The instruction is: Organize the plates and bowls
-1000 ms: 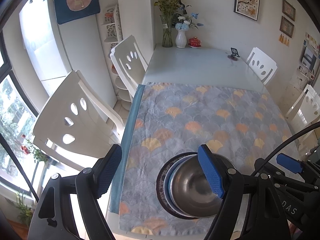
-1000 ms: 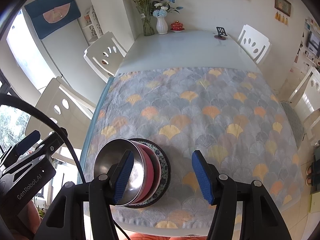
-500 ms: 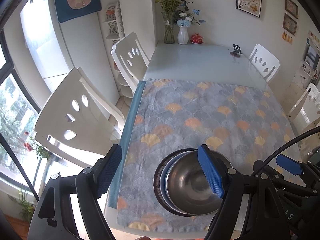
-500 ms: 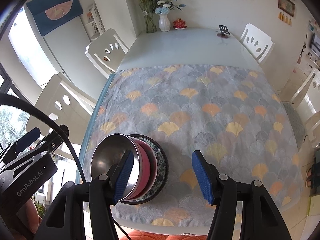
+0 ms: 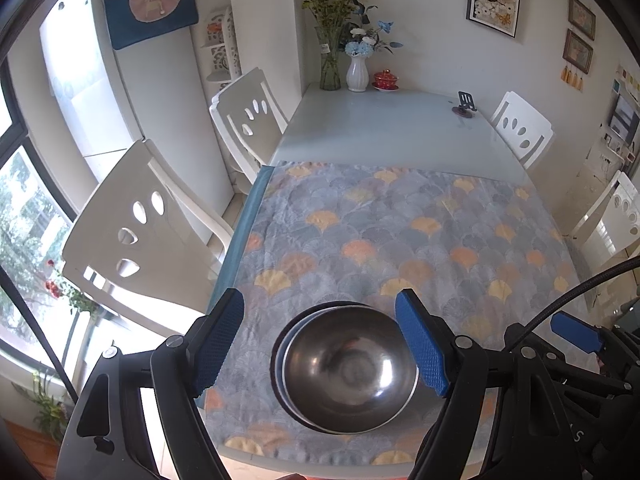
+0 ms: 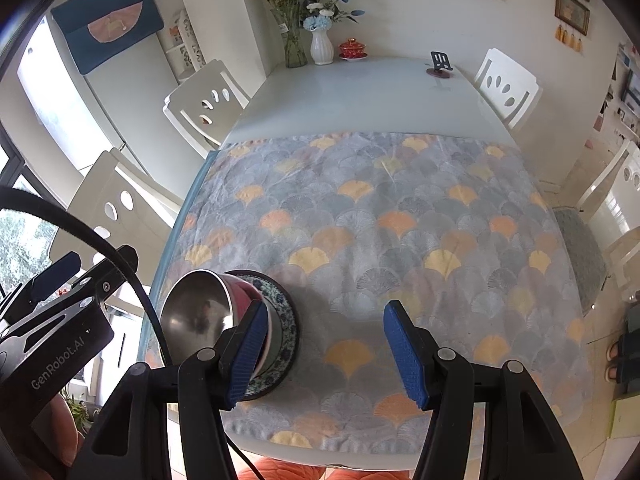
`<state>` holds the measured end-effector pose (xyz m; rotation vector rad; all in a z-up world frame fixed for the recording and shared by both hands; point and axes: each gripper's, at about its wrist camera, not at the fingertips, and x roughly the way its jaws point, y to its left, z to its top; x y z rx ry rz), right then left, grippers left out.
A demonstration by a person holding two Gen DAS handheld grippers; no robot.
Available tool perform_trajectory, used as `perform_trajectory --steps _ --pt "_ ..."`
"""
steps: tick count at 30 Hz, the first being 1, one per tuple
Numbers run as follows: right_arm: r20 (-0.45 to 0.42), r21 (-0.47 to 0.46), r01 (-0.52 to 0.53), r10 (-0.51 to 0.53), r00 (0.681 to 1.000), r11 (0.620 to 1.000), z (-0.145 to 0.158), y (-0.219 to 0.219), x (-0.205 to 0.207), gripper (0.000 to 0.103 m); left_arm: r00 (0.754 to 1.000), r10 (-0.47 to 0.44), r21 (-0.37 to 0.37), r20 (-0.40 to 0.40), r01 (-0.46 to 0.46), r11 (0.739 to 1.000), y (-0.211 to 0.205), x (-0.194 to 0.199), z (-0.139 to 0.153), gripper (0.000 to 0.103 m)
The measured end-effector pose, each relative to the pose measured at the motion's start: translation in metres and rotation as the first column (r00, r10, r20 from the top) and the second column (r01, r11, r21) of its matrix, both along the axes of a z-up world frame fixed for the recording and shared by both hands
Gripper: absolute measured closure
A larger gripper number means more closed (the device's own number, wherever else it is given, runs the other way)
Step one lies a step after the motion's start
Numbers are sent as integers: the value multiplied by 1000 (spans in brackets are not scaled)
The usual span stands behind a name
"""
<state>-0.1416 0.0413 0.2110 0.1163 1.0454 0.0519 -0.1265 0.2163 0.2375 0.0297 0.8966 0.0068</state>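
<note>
**Tongs Above a Stacked Set of Dishes**

Both tongs stand with their jaws apart and nothing between the pads. Left tongs point(image 5: 320, 344) hang over the near edge of the surface, their blue pads either side of the stack in the picture but not touching it. Right tongs point(image 6: 324, 352) hang just to the right of the stack, over bare cloth, with their left pad in front of the plate's rim.

Close to the near left corner of the surface sits the stack. A steel bowl point(image 5: 348, 368) lies on top, empty and shiny inside. Under it, the right wrist view shows a pink bowl point(image 6: 246, 294), nested and upright. Both rest on a patterned plate point(image 6: 286, 320) with a blue-and-white rim, which lies flat on the cloth.

A fan-patterned tablecloth point(image 6: 380, 220) in grey, orange and yellow covers the near half of the surface point(image 6: 352, 96); the far half is bare and pale. Near the far right edge stands a small dark phone stand point(image 6: 440, 62). At the far end, against the wall, stand a glass vase of greenery point(image 6: 294, 46), a white vase with blue flowers point(image 6: 322, 46) and a red lidded cup point(image 6: 353, 48). White chairs point(image 5: 136, 220) stand along both sides of the surface.
</note>
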Motion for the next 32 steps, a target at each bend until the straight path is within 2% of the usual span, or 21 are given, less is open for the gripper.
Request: perform_trajectory --steps 17,27,30,32 --pt "4 5 -34 34 999 999 8 -53 12 45 999 50 23 19 -51 998 -45 4 11 26" --pt "-31 10 -67 67 997 998 -2 -82 19 45 994 110 23 -3 -110 994 -67 5 1 26" --pt "-47 8 -71 71 996 997 -7 -92 19 45 994 105 9 25 -105 994 -76 1 -2 26" --pt "-62 4 -74 75 995 997 -12 -99 19 45 995 95 30 38 -96 995 -86 -1 -2 26"
